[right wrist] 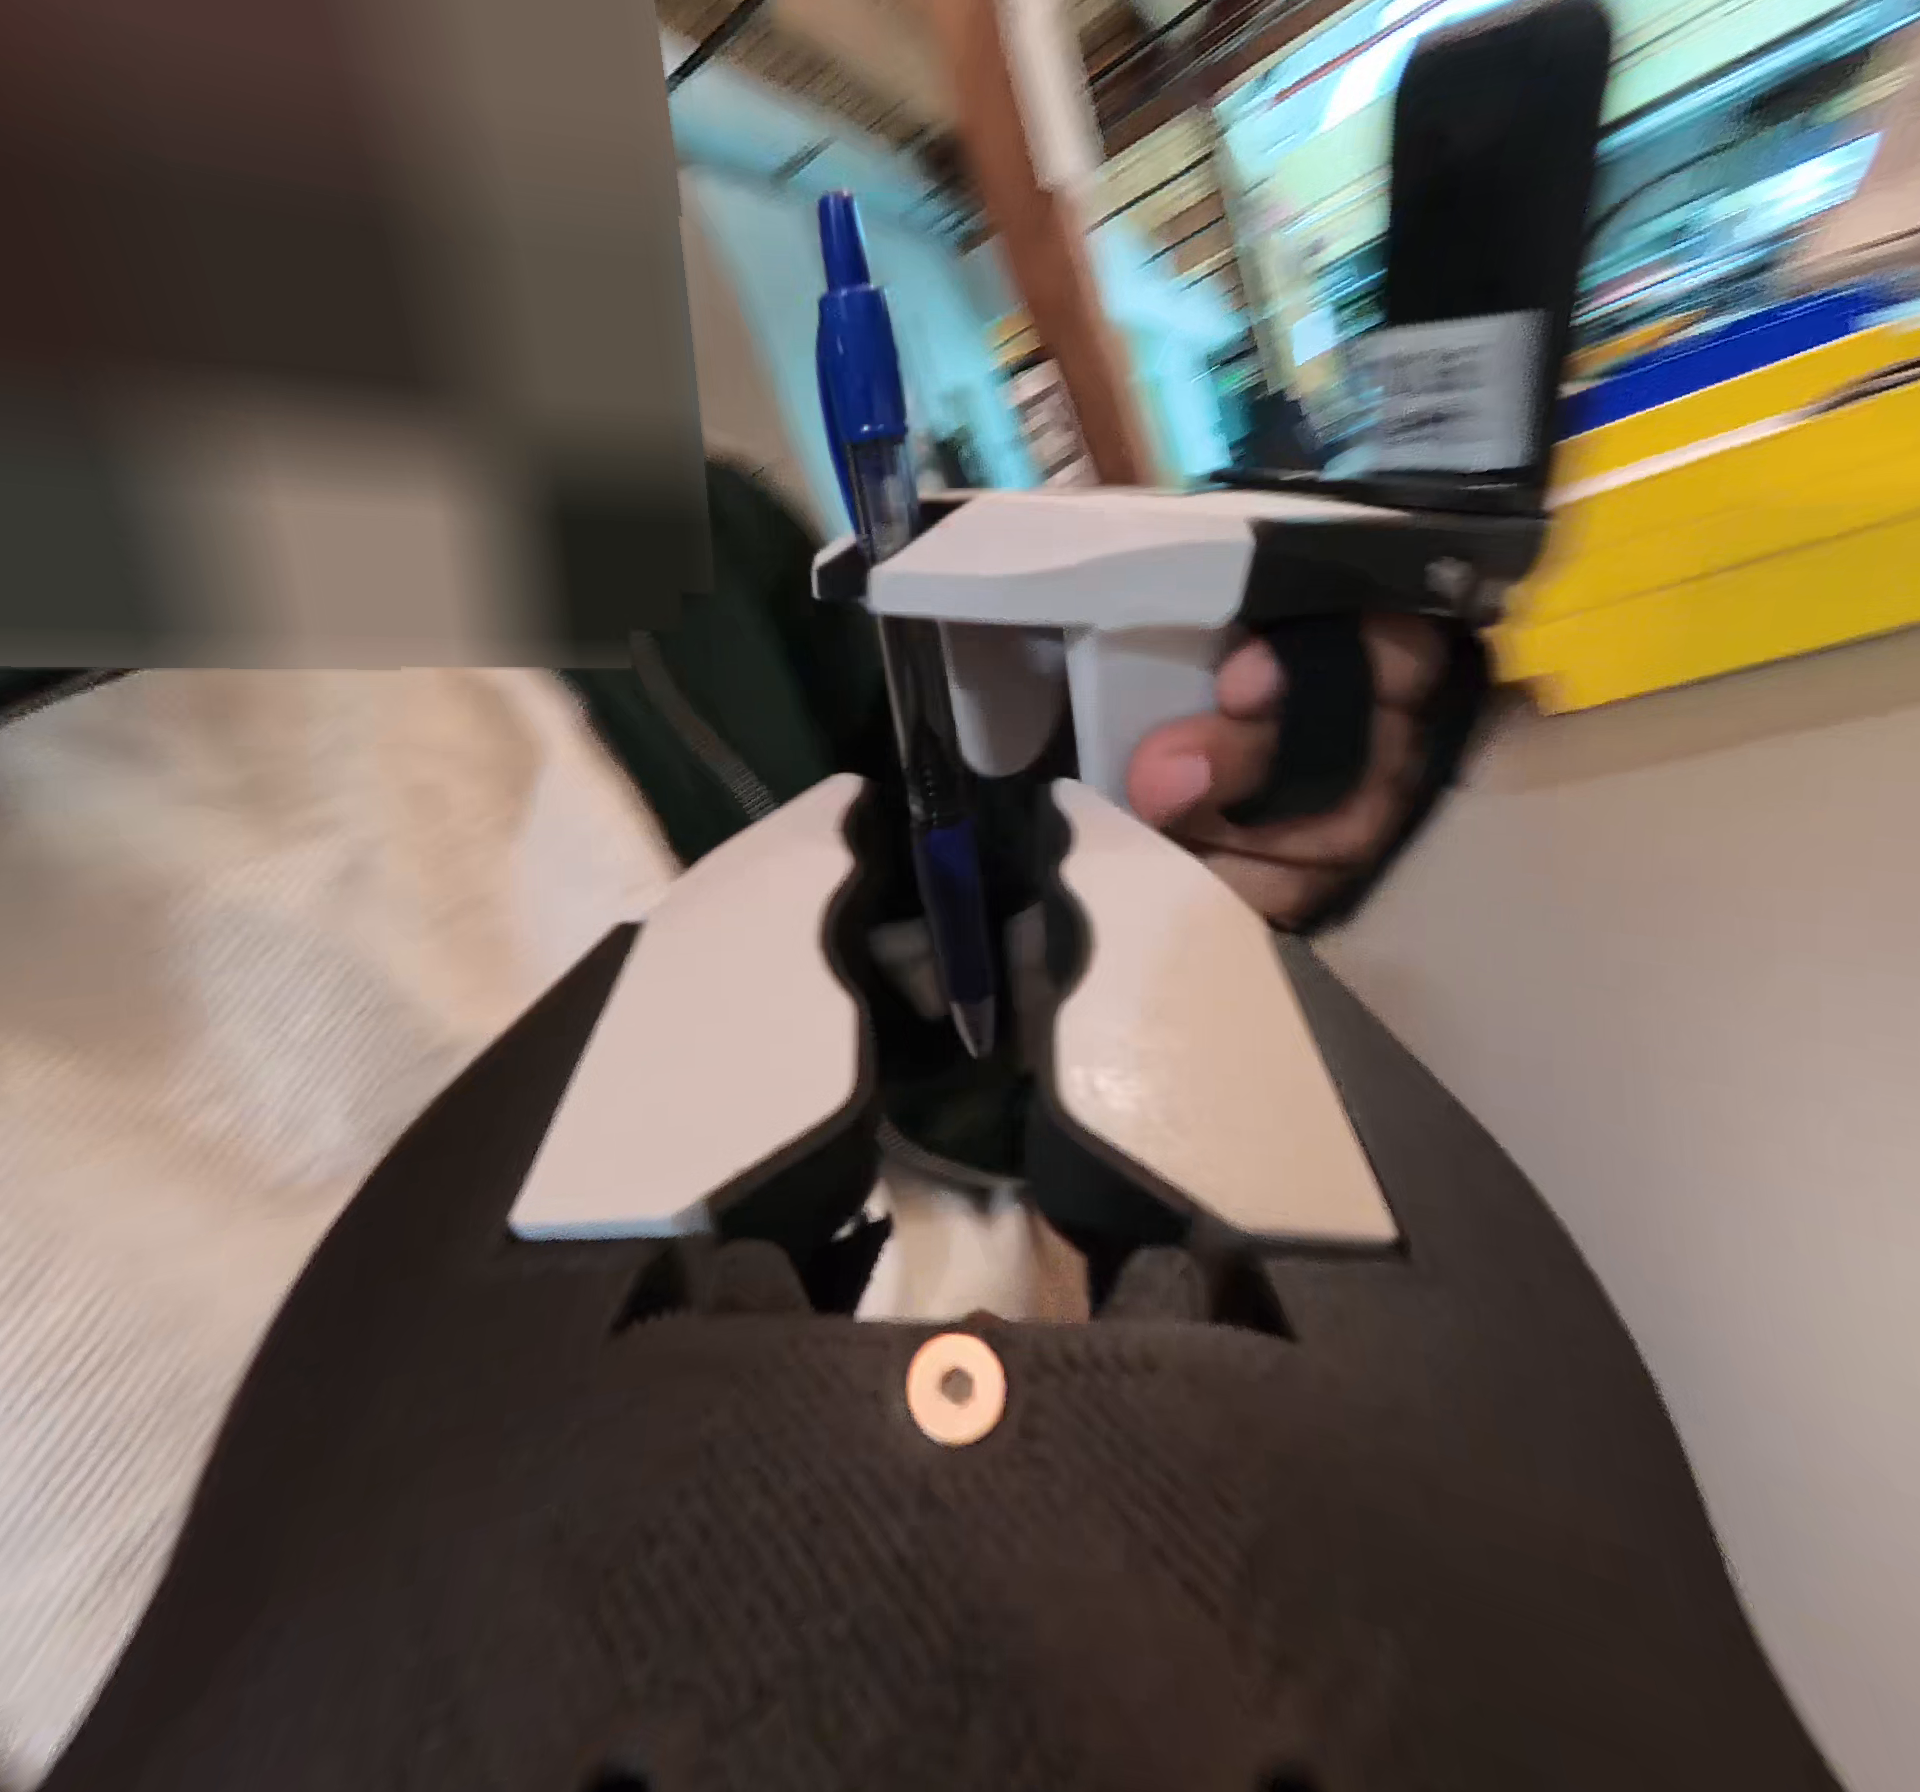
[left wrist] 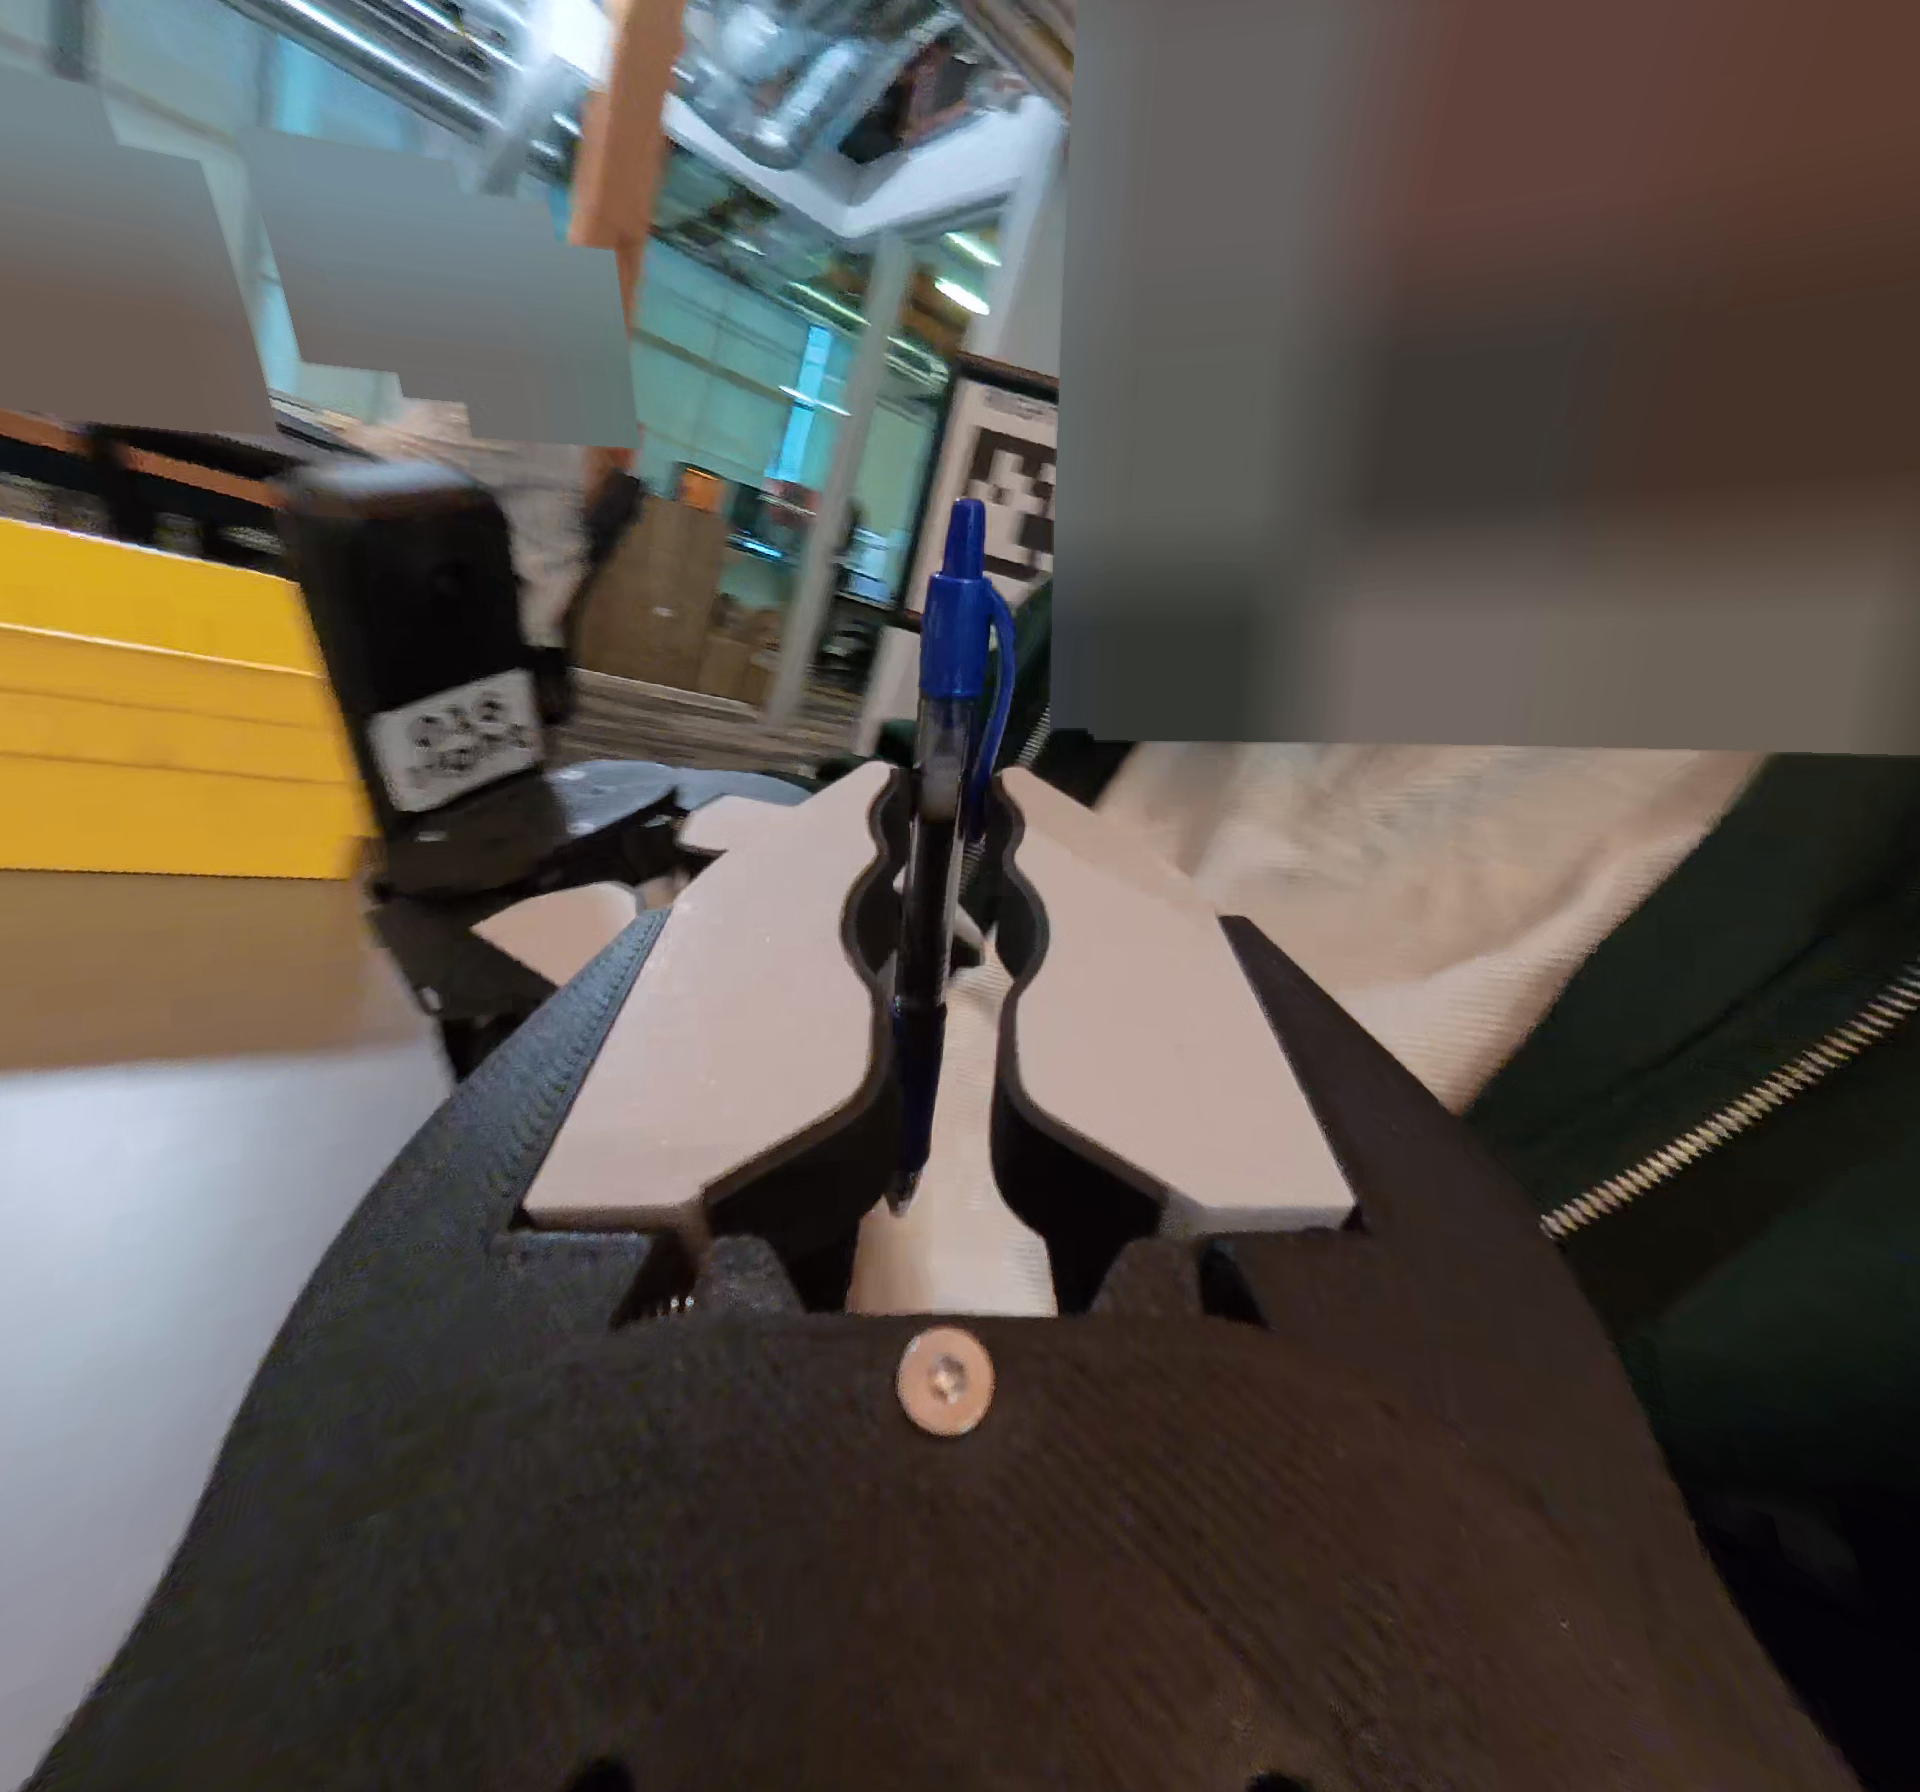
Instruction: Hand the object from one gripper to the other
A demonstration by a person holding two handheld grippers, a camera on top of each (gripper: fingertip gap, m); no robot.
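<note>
A blue pen point(left wrist: 956, 641) with a clear and black barrel stands upright, cap end up. My left gripper point(left wrist: 948, 786) is shut on its barrel near the fingertips. In the right wrist view the left gripper point(right wrist: 862, 579) reaches in from the right and holds the pen point(right wrist: 857, 360) by its middle. My right gripper point(right wrist: 958, 797) is open. Its jaws stand on either side of the pen's lower blue grip, with a gap on each side. The right gripper's black body point(left wrist: 416, 630) shows at the left of the left wrist view.
A person's hand point(right wrist: 1278, 786) holds the left gripper's handle. A white shirt point(right wrist: 260, 911) and dark green zip jacket point(left wrist: 1714, 1171) are close behind the pen. Stacked yellow boxes point(left wrist: 156, 724) sit on a pale table point(right wrist: 1662, 1067).
</note>
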